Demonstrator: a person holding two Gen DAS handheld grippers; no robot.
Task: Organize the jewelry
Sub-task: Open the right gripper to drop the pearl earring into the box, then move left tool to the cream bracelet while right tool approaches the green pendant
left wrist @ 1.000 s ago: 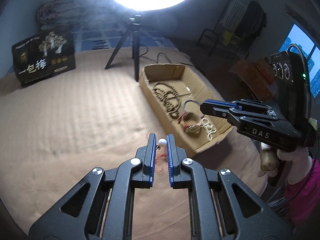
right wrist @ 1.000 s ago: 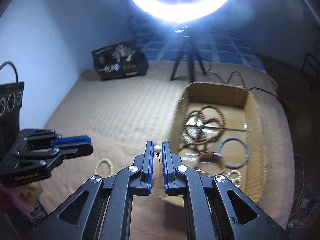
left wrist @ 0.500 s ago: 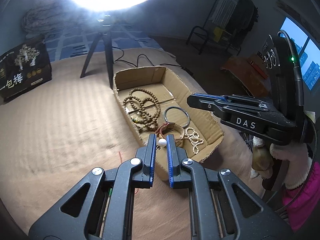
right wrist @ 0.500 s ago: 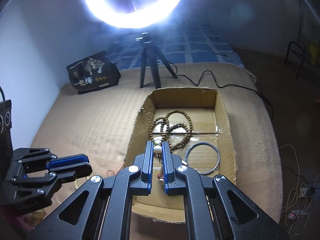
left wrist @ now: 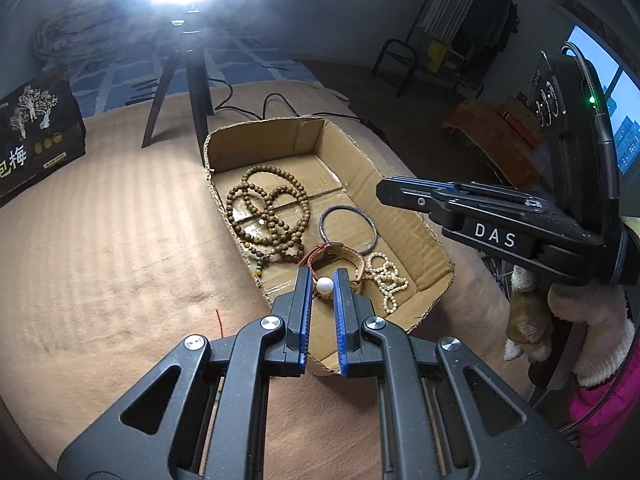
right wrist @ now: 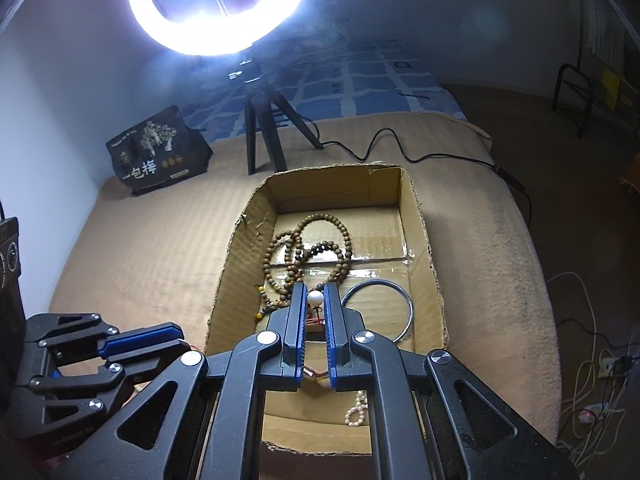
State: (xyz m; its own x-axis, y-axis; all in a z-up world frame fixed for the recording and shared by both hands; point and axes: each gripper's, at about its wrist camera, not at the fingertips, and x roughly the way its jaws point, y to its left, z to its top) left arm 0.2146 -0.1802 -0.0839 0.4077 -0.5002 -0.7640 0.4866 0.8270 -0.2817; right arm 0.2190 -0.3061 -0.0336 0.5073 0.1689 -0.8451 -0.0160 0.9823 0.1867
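An open cardboard box [left wrist: 434,236] [right wrist: 236,256] lies on the tan bed cover. It holds brown bead strings [left wrist: 266,210] [right wrist: 308,246], a metal bangle [left wrist: 347,227] [right wrist: 378,310], a tan strap watch [left wrist: 336,258] and a pale bead string [left wrist: 388,280] [right wrist: 357,410]. My left gripper [left wrist: 323,286] is shut on a white pearl earring [left wrist: 324,286] over the box's near end. My right gripper [right wrist: 315,299] is shut on a white pearl earring [right wrist: 315,298] above the box; it also shows in the left wrist view [left wrist: 404,194]. The left gripper appears at lower left in the right wrist view [right wrist: 160,340].
A ring light on a black tripod [left wrist: 188,92] [right wrist: 260,136] stands behind the box, its cable [right wrist: 400,152] trailing right. A black printed bag [left wrist: 32,140] [right wrist: 158,156] sits at the back left. A thin red thread [left wrist: 218,318] lies on the cover. Chairs and clutter stand beyond the bed's right edge.
Both grippers, each still holding its pearl earring, have moved from over the bed cover to over the box. The box has come nearer and more central in both views.
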